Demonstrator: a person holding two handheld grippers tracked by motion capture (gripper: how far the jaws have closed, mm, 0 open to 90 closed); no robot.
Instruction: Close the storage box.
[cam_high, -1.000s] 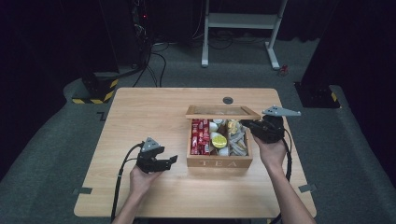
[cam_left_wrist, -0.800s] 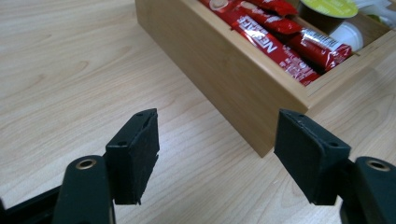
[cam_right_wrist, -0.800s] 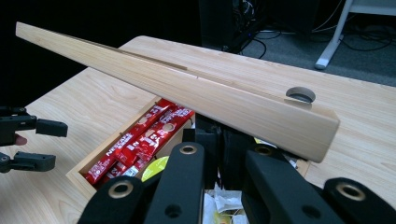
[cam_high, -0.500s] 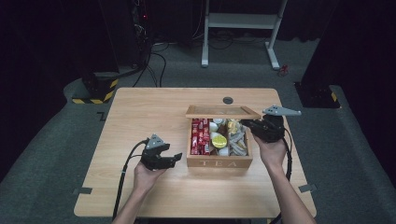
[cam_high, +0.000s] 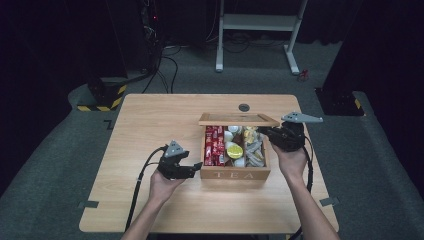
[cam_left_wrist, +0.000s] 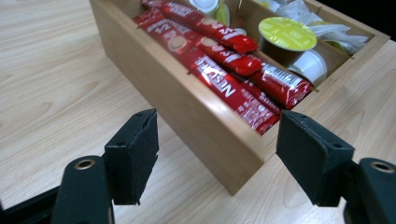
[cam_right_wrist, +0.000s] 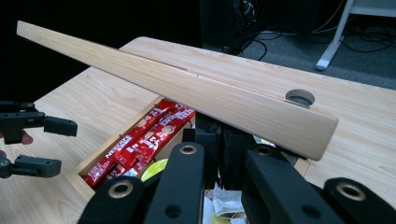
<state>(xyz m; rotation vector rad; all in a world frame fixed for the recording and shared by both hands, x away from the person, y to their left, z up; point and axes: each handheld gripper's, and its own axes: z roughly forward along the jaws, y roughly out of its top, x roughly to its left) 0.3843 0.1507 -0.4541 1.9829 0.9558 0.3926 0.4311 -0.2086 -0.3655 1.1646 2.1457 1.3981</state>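
- Tea box (cam_high: 235, 173) sits right of the table's (cam_high: 150, 120) middle.
- Right gripper (cam_high: 265, 131) is clamped on its raised lid (cam_high: 238, 119).
- Left gripper (cam_high: 196, 166), jaws just widening and empty, hangs at the box's left wall.

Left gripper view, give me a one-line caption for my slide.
Open left gripper faces the corner of a wooden tea box packed with red sachets.

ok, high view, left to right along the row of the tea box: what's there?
Left tool, jaws open → red sachets in the box's left compartment → yellow-lidded capsule → pale wrappers → right tool, shut, by the raised lid.
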